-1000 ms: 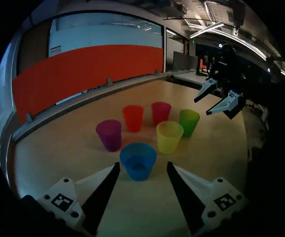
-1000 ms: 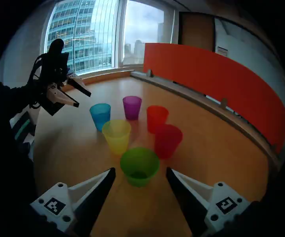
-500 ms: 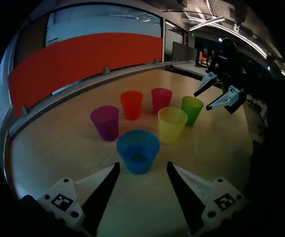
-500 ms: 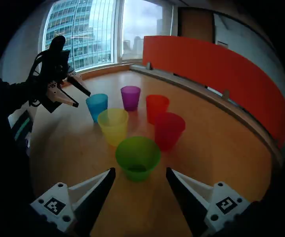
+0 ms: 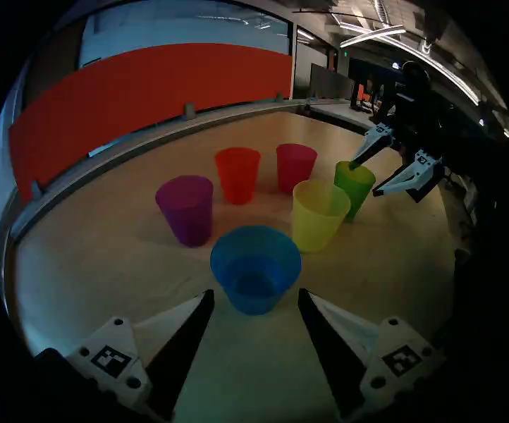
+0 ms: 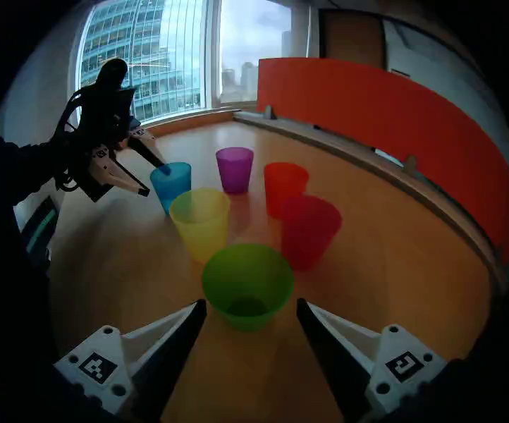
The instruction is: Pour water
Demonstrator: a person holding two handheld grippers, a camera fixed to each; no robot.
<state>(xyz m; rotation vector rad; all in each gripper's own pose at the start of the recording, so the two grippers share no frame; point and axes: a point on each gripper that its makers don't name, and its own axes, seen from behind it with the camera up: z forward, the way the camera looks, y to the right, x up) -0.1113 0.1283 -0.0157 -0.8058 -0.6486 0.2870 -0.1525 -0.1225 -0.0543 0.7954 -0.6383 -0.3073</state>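
Six upright plastic cups stand clustered on the wooden bench [image 5: 99,268].

**Left claw** [image 5: 255,292]: fingers apart, holding nothing. The blue cup [image 5: 255,269] stands dead ahead, centred on the gap and just beyond the fingertips. No contact is visible. Its long axis is vertical, with the mouth up. Its base looks darker, but whether it holds water cannot be told.

**Right claw** [image 6: 251,303]: fingers apart, holding nothing. The green cup [image 6: 247,284] stands straight ahead and centred on the gap, just past the tips. It is upright.

**Other cups, left gripper view:** the yellow cup [image 5: 319,213] stands just right of and beyond the blue one. The purple cup [image 5: 185,209] stands to the left. The orange cup [image 5: 237,174] and the red cup [image 5: 295,166] stand in the far row.

**Governing relation:** each claw faces its own cup head-on. The left hand is nearer the blue cup and the right hand nearer the green. From the right gripper view, one left finger overlaps the blue rim. Whether it touches cannot be told.

**Judgement:** neither cup is grasped, so no pouring has begun. A short straight advance would bring each cup wall between the fingers. The yellow cup stands close beside both targets and risks being knocked.
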